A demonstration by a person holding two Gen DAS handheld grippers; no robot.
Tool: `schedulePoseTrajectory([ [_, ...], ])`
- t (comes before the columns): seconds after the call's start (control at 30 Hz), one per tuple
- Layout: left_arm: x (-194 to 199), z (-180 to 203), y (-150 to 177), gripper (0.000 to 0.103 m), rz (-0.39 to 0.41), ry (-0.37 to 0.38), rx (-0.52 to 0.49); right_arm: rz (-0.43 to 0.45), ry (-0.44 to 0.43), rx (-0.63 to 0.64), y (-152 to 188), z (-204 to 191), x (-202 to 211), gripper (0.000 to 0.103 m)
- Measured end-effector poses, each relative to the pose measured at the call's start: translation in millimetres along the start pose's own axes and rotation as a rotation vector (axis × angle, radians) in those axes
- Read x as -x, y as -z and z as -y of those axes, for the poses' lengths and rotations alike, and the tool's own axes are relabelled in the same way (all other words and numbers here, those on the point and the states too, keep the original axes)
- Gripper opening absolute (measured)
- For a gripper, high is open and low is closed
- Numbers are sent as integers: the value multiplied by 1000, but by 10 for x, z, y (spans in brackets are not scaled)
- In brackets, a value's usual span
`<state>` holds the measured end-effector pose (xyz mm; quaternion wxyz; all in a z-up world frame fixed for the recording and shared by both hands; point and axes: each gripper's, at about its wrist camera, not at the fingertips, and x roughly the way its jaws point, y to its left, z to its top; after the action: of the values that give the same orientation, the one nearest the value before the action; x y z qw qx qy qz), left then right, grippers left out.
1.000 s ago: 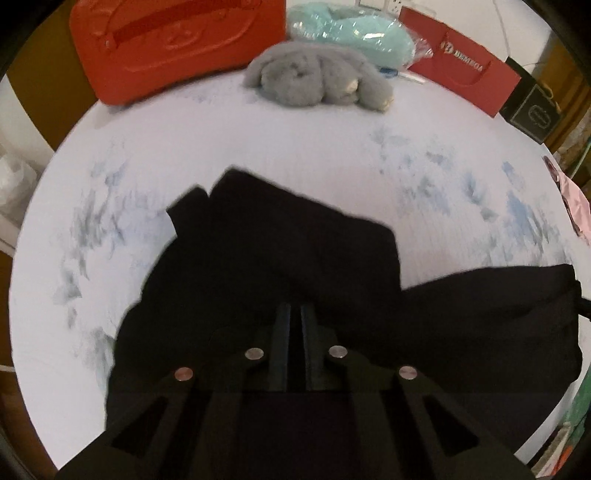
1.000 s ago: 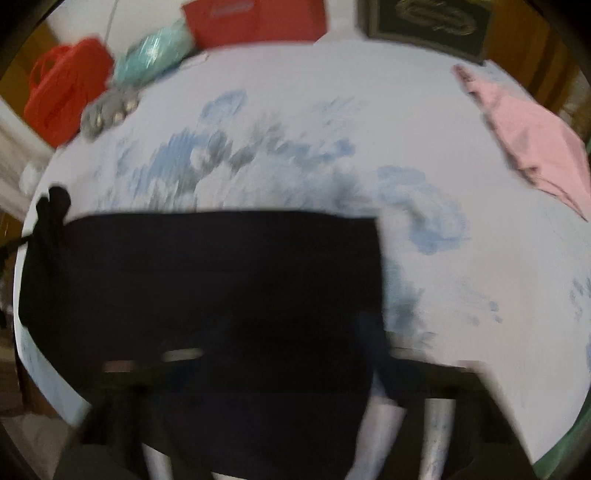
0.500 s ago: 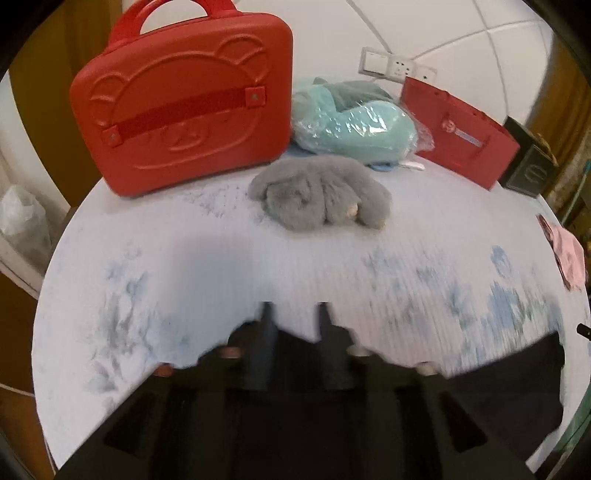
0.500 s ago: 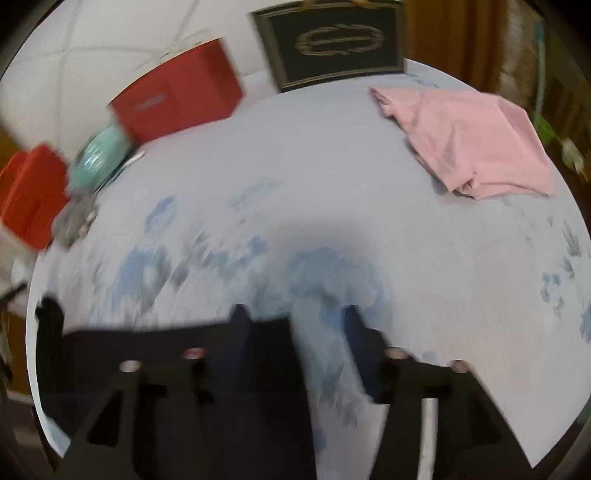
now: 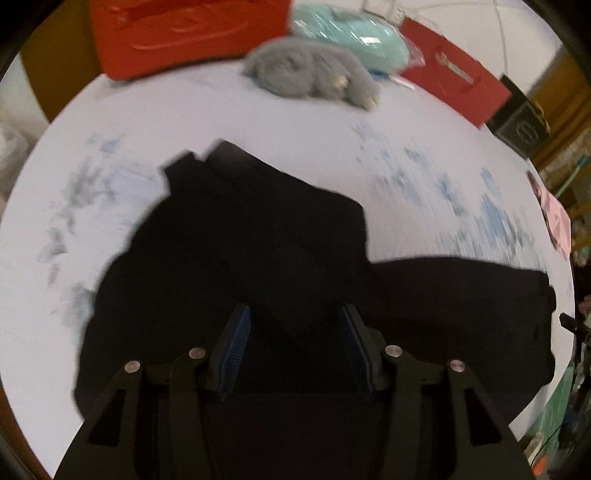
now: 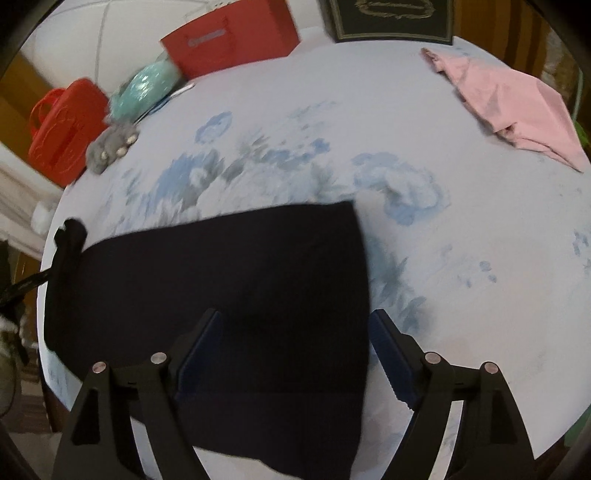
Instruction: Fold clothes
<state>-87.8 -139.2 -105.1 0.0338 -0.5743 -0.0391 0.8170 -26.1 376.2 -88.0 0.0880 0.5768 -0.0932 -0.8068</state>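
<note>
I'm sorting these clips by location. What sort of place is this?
Probably a home, likely a living or dining room: a round table under a flowered cloth, a grey plush toy, a red case and gift bags by a wall.

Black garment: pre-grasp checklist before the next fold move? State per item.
1. Left gripper open: ok.
2. Right gripper open: ok.
3. Black garment released, lying on the table: ok.
4. Garment flat: not ok, left wrist view shows a bunched upper fold.
5. Right edge between the right fingers: ok.
6. Pink garment and grey plush toy apart from the black one: ok.
</note>
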Motion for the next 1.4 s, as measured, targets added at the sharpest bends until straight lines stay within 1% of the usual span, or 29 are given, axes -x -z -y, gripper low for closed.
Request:
schedulePoseTrajectory([
  [0.03, -42, 42, 15, 13, -9, 4, -5, -12, -3, 5, 22, -15, -23, 80],
  [0.07, -85, 83, 30, 6, -18, 8, -11, -31, -5, 12, 58, -28, -60, 77],
  [0.1, -120, 125, 26, 5, -21, 9, -19, -50, -6, 19, 95, -40, -99, 71],
  [0.13, -129, 169, -44, 5, -9, 1, -34, -69, -7, 26, 132, -52, -138, 68],
  [0.2, -93, 270, -231, 5, 26, -18, -66, -93, -4, 35, 205, -50, -208, 68],
  [0.33, -4, 435, -651, 5, 101, -54, -111, -72, -29, 8, 234, 10, -189, 68],
  [0.4, 16, 470, -881, 10, 127, -71, -110, -63, -30, -7, 222, 45, -166, 68],
  [0.5, 168, 422, -976, 14, 160, -57, -77, -19, 2, -2, 181, 66, -46, 68],
  [0.53, 228, 391, -940, 15, 174, -54, -74, -4, 5, 11, 165, 56, -2, 68],
  [0.6, 307, 293, -806, 26, 177, -65, -65, 18, 12, 51, 131, 19, 68, 69],
  [0.63, 335, 234, -720, 28, 172, -74, -61, 20, 16, 73, 113, -6, 76, 71],
  [0.67, 358, 171, -623, 29, 166, -87, -55, 19, 23, 92, 95, -30, 60, 80],
  [0.7, 361, 97, -502, 30, 154, -104, -46, 17, 29, 110, 77, -54, 41, 85],
  [0.87, 299, -280, 8, 30, 75, -161, 24, -9, 85, 225, 2, -236, -161, 86],
  [0.9, 272, -348, 81, 30, 60, -169, 39, -28, 101, 258, -12, -282, -235, 81],
  [0.93, 247, -414, 148, 30, 45, -177, 54, -49, 117, 292, -26, -329, -313, 68],
  [0.97, 224, -475, 193, 30, 34, -180, 70, -63, 149, 314, -48, -355, -371, 29],
  [1.0, 201, -532, 232, 30, 24, -184, 85, -43, 189, 325, -112, -364, -375, 11],
  [1.03, 174, -573, 251, 29, 19, -191, 94, -15, 159, 275, -218, -299, -334, 10],
  [1.07, 147, -605, 259, 30, 15, -197, 101, 13, 121, 217, -330, -226, -289, 10],
  [1.1, 128, -633, 266, 30, 13, -199, 107, 48, 118, 160, -438, -132, -245, 10],
  [1.13, 105, -655, 274, 30, 13, -199, 111, 82, 142, 101, -540, -21, -213, 10],
  [1.17, 75, -679, 274, 30, 11, -201, 116, 114, 188, 31, -639, 116, -189, 10],
  [1.2, 55, -695, 273, 30, 9, -202, 120, 125, 246, -68, -736, 313, -173, 15],
  [1.23, 55, -710, 272, 30, 11, -200, 126, 115, 278, -138, -790, 464, -156, 15],
  [1.27, 73, -714, 266, 30, 18, -196, 130, 117, 282, -158, -806, 518, -121, 15],
  [1.33, 135, -715, 255, 30, 38, -190, 130, 143, 254, -109, -775, 453, 10, 21],
  [1.37, 174, -712, 249, 30, 51, -187, 128, 148, 228, -73, -739, 377, 58, 35],
  [1.4, 210, -710, 246, 30, 63, -184, 125, 144, 180, -27, -686, 275, 91, 61],
])
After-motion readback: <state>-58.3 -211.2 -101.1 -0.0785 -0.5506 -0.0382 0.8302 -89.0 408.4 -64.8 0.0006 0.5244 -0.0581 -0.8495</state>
